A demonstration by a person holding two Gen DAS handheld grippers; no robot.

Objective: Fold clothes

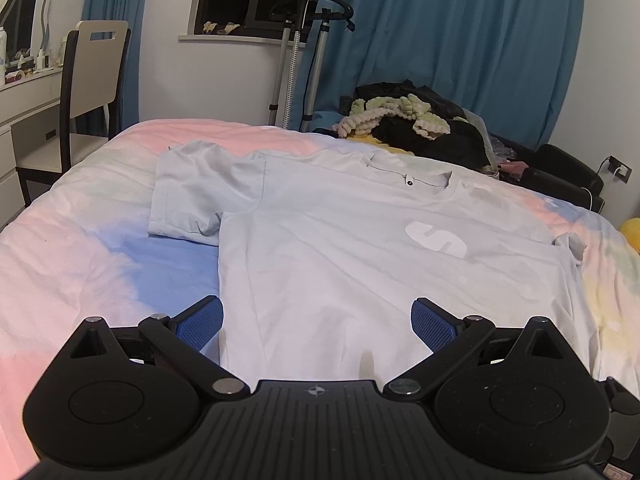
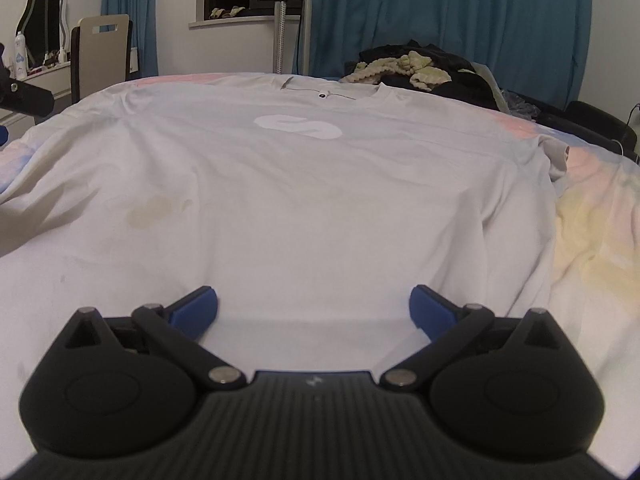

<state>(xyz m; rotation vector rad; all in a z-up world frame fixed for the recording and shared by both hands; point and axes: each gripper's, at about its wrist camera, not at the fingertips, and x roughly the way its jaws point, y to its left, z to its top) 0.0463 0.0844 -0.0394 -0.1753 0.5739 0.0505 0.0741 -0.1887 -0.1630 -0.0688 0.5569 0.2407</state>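
A pale grey T-shirt (image 1: 340, 248) with a white logo lies spread front-up on the bed, its collar at the far side. In the left wrist view its left sleeve lies flat and its right sleeve is bunched at the edge. My left gripper (image 1: 317, 322) stands open just above the shirt's near left hem, nothing between its blue pads. In the right wrist view the same T-shirt (image 2: 312, 200) fills the frame. My right gripper (image 2: 313, 312) is wide open low over the near hem, its pads apart from the cloth. A faint yellowish stain marks the shirt's left part.
The bed's pastel sheet (image 1: 80, 264) runs left and right of the shirt. A heap of dark and cream clothes (image 1: 416, 120) sits at the bed's far right. A chair (image 1: 92, 92) and white dresser stand at left; a garment steamer stand (image 1: 304, 60) and blue curtains are behind.
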